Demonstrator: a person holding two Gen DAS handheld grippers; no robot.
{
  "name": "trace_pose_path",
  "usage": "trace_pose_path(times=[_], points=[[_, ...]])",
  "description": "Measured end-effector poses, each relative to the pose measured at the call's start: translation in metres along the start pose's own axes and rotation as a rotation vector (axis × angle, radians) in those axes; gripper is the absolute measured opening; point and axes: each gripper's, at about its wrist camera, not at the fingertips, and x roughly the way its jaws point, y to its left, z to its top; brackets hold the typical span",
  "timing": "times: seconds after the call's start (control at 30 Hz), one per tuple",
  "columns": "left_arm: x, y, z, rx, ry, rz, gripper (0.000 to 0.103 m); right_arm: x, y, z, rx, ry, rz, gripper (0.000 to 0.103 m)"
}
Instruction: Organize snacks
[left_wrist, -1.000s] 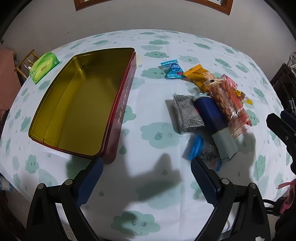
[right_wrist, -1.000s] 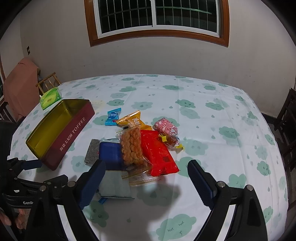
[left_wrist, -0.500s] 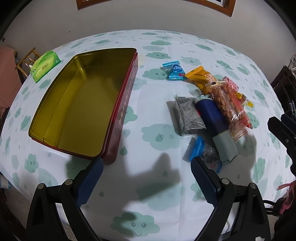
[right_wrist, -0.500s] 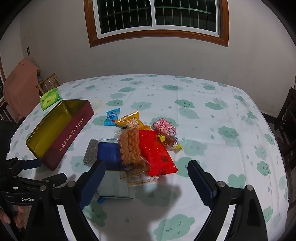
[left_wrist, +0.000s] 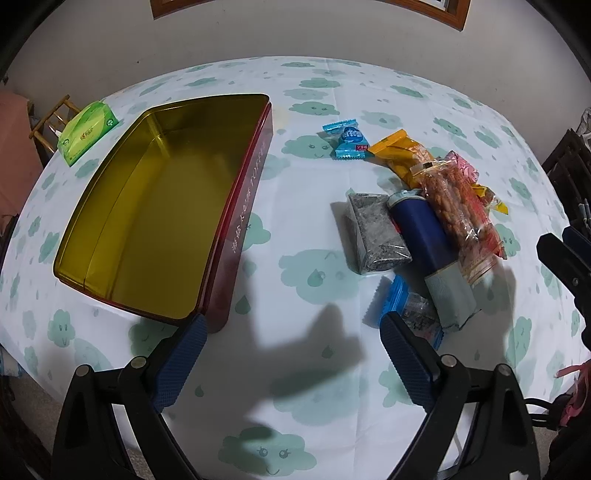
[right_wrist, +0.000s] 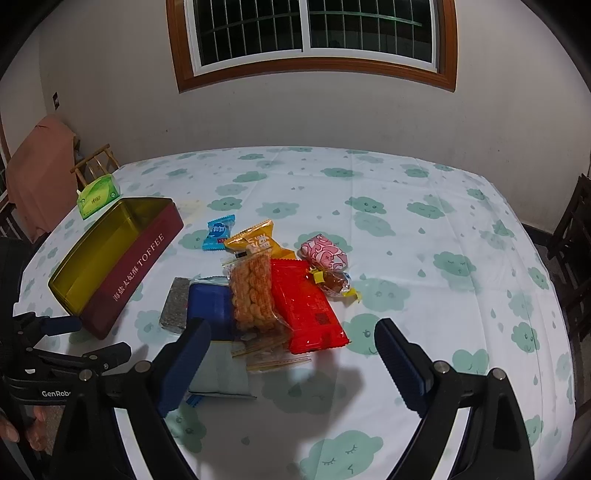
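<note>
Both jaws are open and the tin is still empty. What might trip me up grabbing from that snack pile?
1. The clear peanut bag lies across the blue packet and the red packet; pulling a lower one may drag the others.
2. The small blue-edged wrapper is partly tucked under the blue packet, so it is easily missed.
3. The left gripper sits near the tin corner; a careless swing could nudge it.

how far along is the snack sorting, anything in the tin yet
Done: nothing yet. The toffee tin stands open, its gold inside bare.
In hand: nothing. The left gripper and right gripper are both open and hold nothing.
Left: the whole pile on the tablecloth, including the red packet, peanut bag, navy packet, grey packet, blue candy and pink candy.
</note>
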Motion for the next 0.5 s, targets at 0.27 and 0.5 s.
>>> trace_pose_path(times=[0.27, 0.5], points=[[0.002, -0.003, 0.002, -0.001, 0.004, -0.004, 0.091, 0.004, -0.006, 0.000, -0.009, 0.005, -0.010, 0.093], [0.009, -0.008, 0.006, -0.006, 0.007, -0.015, 0.083, 0.016, -0.029, 0.000, -0.002, 0.023, -0.039, 0.092]])
